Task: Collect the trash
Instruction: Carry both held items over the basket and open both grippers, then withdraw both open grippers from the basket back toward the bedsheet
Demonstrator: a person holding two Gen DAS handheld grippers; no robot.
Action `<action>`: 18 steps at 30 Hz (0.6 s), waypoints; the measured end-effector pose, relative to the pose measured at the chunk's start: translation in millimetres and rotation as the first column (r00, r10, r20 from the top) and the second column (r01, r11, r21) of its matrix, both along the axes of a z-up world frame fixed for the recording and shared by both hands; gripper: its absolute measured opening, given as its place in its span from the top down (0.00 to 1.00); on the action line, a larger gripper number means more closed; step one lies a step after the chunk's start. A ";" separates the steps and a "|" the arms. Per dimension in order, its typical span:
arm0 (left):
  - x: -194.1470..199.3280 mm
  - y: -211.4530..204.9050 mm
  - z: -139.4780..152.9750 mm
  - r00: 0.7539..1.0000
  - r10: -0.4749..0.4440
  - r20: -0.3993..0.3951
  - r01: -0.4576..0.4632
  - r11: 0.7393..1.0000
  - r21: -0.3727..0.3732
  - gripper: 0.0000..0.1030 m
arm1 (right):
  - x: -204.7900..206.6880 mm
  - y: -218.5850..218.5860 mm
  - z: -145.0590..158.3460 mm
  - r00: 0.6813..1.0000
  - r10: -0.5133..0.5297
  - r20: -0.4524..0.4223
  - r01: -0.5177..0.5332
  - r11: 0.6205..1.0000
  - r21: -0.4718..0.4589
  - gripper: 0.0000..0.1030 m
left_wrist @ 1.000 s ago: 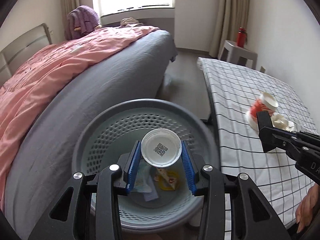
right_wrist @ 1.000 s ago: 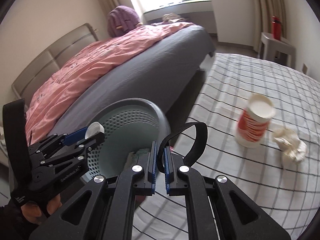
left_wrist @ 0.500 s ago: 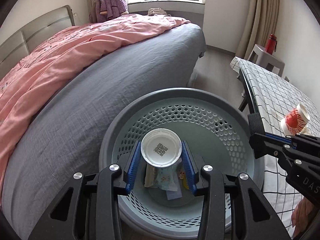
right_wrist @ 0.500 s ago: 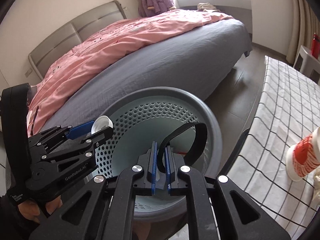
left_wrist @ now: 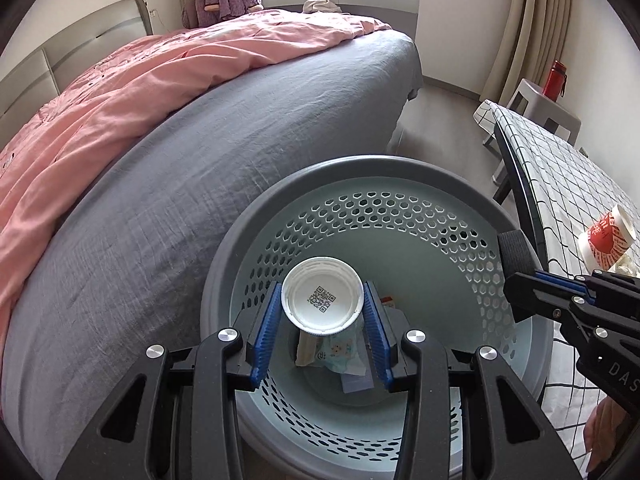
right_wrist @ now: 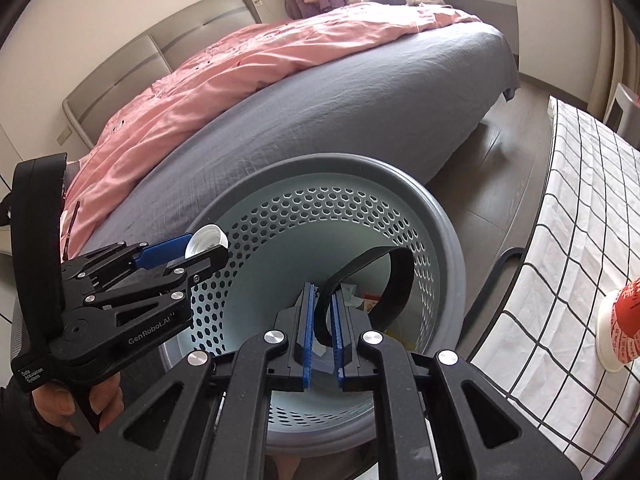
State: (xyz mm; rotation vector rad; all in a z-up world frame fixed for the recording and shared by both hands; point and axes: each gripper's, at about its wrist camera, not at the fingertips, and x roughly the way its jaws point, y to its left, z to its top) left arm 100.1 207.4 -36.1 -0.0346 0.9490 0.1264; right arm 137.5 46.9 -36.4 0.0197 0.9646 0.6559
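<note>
Blue-padded claws [left_wrist: 323,330] poised over bin [left_wrist: 400,176].

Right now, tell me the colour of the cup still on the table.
Red with a white rim; the cup shows best in the left wrist view.

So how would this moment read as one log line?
left gripper: shut on white cup | right gripper: shut on black strap | both over basket

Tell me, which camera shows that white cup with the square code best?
The left wrist view: the white cup sits centred between the left gripper pads, its coded bottom facing the lens, above the basket. The right wrist view shows only its rim edge-on.
</note>
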 end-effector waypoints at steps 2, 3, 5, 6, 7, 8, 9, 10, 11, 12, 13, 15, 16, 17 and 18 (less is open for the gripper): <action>-0.4 0.9 0.3 1.000 0.009 0.003 -0.009 1.000 0.006 0.44 | -1.1 -1.7 1.7 1.000 -0.005 0.008 0.005 1.000 0.005 0.80; -1.0 2.1 1.0 1.000 0.020 0.006 -0.020 1.000 0.012 0.41 | -1.9 -2.9 3.2 1.000 -0.010 0.016 0.010 1.000 0.010 0.74; -1.5 5.1 2.3 0.999 0.034 0.011 -0.034 0.999 0.010 0.37 | -4.7 -5.6 6.0 0.999 -0.023 0.036 0.023 1.000 0.020 0.50; -1.5 6.8 2.5 0.999 0.040 0.010 -0.040 0.999 0.008 0.36 | -5.3 -6.0 7.1 0.999 -0.026 0.043 0.025 0.999 0.021 0.50; -1.9 8.6 2.6 0.999 0.049 0.010 -0.049 0.999 0.005 0.36 | -5.6 -6.0 7.9 0.999 -0.025 0.045 0.024 1.000 0.020 0.49; -1.7 9.7 2.7 0.999 0.052 0.009 -0.052 0.999 0.004 0.36 | -6.3 -6.0 8.6 0.999 -0.026 0.047 0.025 0.999 0.023 0.49; -1.5 10.5 2.7 0.998 0.055 0.009 -0.055 0.999 0.003 0.36 | -6.2 -6.1 9.5 0.999 -0.027 0.047 0.026 0.999 0.025 0.50; -1.7 10.9 2.9 0.998 0.057 0.009 -0.057 0.998 0.004 0.36 | -6.3 -5.9 9.9 0.999 -0.027 0.046 0.026 0.999 0.027 0.49; -2.4 10.9 3.1 0.998 0.058 0.010 -0.058 0.998 0.006 0.36 | -6.7 -5.7 9.9 0.999 -0.027 0.046 0.026 0.999 0.027 0.49; -2.5 10.8 3.5 0.998 0.059 0.012 -0.059 0.998 0.008 0.36 | -7.0 -5.4 9.9 0.999 -0.025 0.045 0.024 0.999 0.027 0.49; -3.1 10.2 4.3 0.998 0.059 0.016 -0.060 0.998 0.012 0.36 | -7.2 -5.1 9.8 0.999 -0.026 0.045 0.025 0.999 0.025 0.49; -3.7 9.5 5.3 0.998 0.060 0.021 -0.060 0.998 0.018 0.36 | -7.5 -5.1 9.8 0.999 -0.027 0.045 0.026 0.999 0.025 0.49; -3.8 9.3 5.8 0.998 0.061 0.023 -0.061 0.998 0.020 0.36 | -7.5 -5.1 9.9 0.999 -0.027 0.046 0.026 0.999 0.025 0.49; -4.0 9.4 6.2 0.998 0.060 0.024 -0.061 0.998 0.020 0.36 | -8.0 -4.8 9.9 0.999 -0.027 0.046 0.026 0.999 0.025 0.49; -4.1 9.3 6.6 0.998 0.060 0.026 -0.061 0.998 0.019 0.36 | -8.5 -4.7 9.8 0.999 -0.027 0.048 0.026 0.999 0.024 0.49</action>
